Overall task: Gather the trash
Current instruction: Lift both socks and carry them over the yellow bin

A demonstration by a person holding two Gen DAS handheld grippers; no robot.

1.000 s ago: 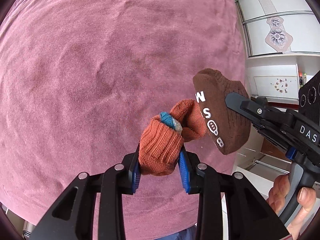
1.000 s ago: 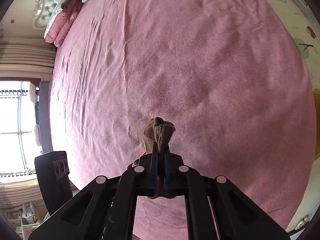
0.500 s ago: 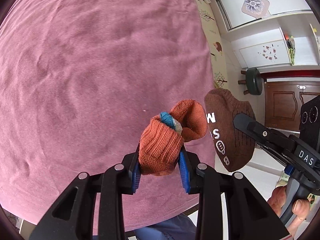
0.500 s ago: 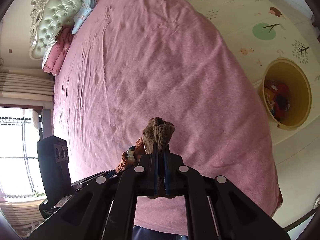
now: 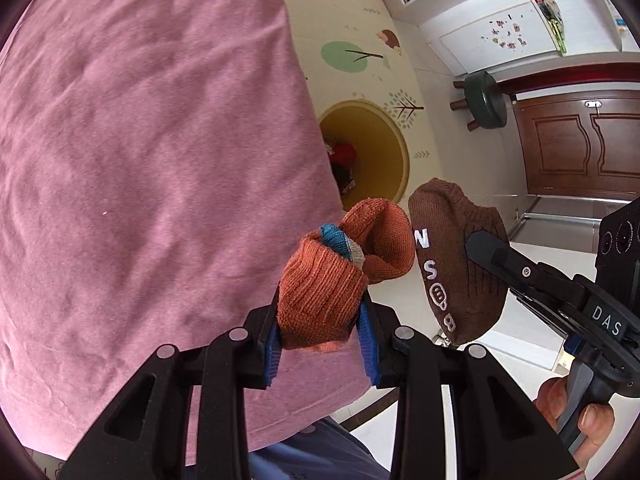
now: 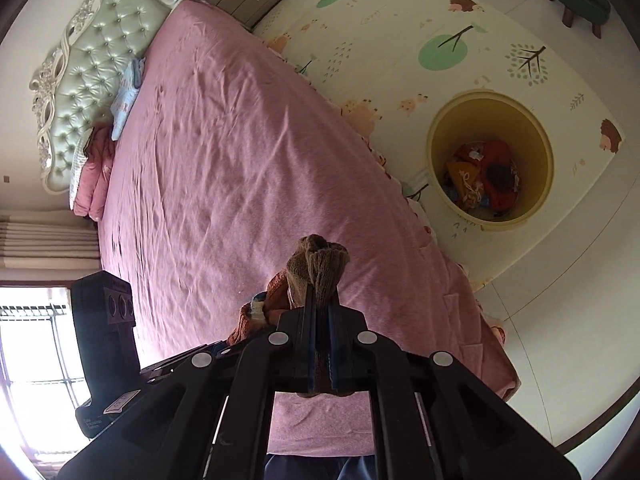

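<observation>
Left tool (image 5: pixel 322 320) grips orange sock (image 5: pixel 320 292), right tool (image 6: pixel 320 312) brown sock (image 6: pixel 318 268).

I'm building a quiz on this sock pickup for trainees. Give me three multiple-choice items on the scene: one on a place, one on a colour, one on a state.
1. Where does the yellow bin stand?
A. On the bed
B. On the patterned floor mat beside the bed
C. On the green stool

2. What colour is the sock with white letters?
A. Brown
B. Blue
C. Pink

3. How is the left gripper?
A. Open and empty
B. Shut on the orange sock
C. Lying on the bed

Key: 1 B, the right wrist view shows the bin on the floor mat next to the pink bed. 2 A, the lettered sock pinched by the right gripper is brown. 3 B, its blue pads press the orange sock from both sides.
</observation>
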